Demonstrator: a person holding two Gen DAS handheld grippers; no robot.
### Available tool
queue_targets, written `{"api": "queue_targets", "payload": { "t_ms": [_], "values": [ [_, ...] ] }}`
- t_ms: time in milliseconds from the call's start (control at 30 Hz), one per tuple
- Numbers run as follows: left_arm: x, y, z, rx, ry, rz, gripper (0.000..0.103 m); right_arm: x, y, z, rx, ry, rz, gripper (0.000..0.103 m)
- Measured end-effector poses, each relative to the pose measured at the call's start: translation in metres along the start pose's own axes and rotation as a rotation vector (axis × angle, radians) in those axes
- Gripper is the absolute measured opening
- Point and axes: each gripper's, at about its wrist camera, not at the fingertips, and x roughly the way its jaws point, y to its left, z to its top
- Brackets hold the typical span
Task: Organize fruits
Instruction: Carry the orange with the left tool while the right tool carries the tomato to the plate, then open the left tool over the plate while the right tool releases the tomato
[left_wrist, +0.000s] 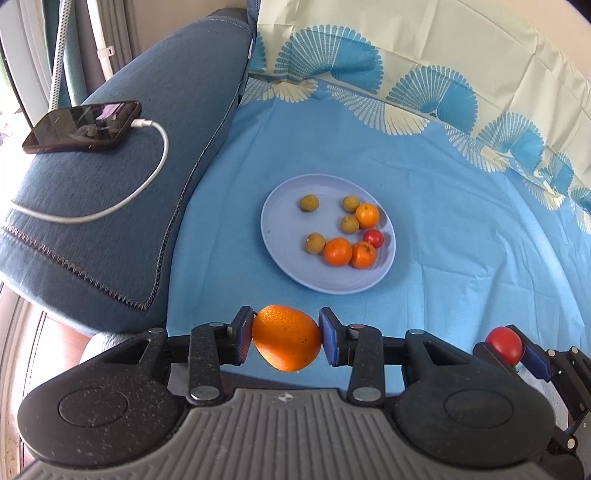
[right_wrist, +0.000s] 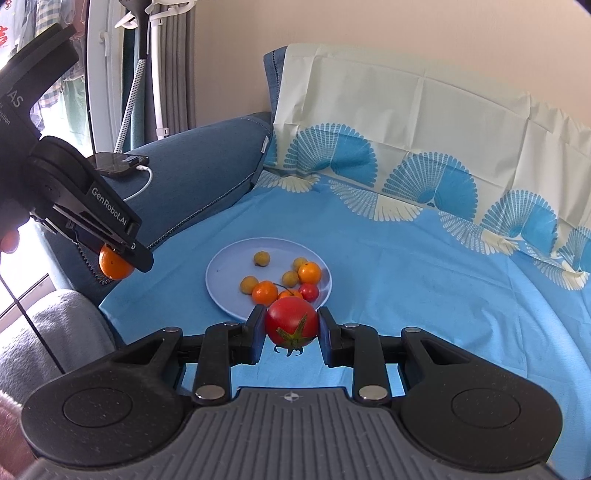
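Now the left gripper (left_wrist: 286, 338) is clamped on an orange (left_wrist: 286, 338), the right gripper (right_wrist: 291, 328) on a tomato (right_wrist: 291, 326), both near the plate (left_wrist: 280, 206) of fruit.

Both grippers' fingers (left_wrist: 334, 341) (right_wrist: 327, 334) angled downward, clamped shut.

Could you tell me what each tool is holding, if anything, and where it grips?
Left tool pinches an orange across its sides; right tool pinches a tomato across its sides.
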Motion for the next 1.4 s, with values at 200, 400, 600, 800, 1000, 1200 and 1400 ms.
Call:
{"api": "queue_targets", "payload": {
  "t_ms": [200, 400, 600, 800, 1000, 1200, 1400],
  "values": [
    [0.018, -0.005, 0.024, 0.005, -0.002, 0.000, 0.043, 0.024, -0.004, 0.012, 0.003, 0.004, 0.003, 0.030],
    [0.043, -0.011, 0.051, -0.001, 0.005, 0.005, 0.043, 0.059, -0.008, 0.023, 0.008, 0.017, 0.003, 0.030],
    [0.069, -0.016, 0.075, 0.002, 0.018, 0.002, 0.043, 0.094, -0.011, 0.034, 0.004, 0.017, 0.010, 0.030],
    [0.098, -0.015, 0.091, 0.011, 0.039, -0.003, 0.043, 0.127, -0.012, 0.044, -0.021, 0.022, 0.027, 0.030],
    [0.134, -0.019, 0.103, 0.023, 0.062, -0.002, 0.043, 0.162, -0.009, 0.047, -0.066, 0.035, 0.044, 0.030],
    [0.172, -0.022, 0.110, 0.063, 0.099, 0.020, 0.043, 0.199, -0.005, 0.044, -0.100, 0.081, 0.058, 0.030],
    [0.196, -0.019, 0.114, 0.102, 0.116, 0.034, 0.050, 0.225, -0.005, 0.040, -0.110, 0.115, 0.058, 0.030]
  ]
}}
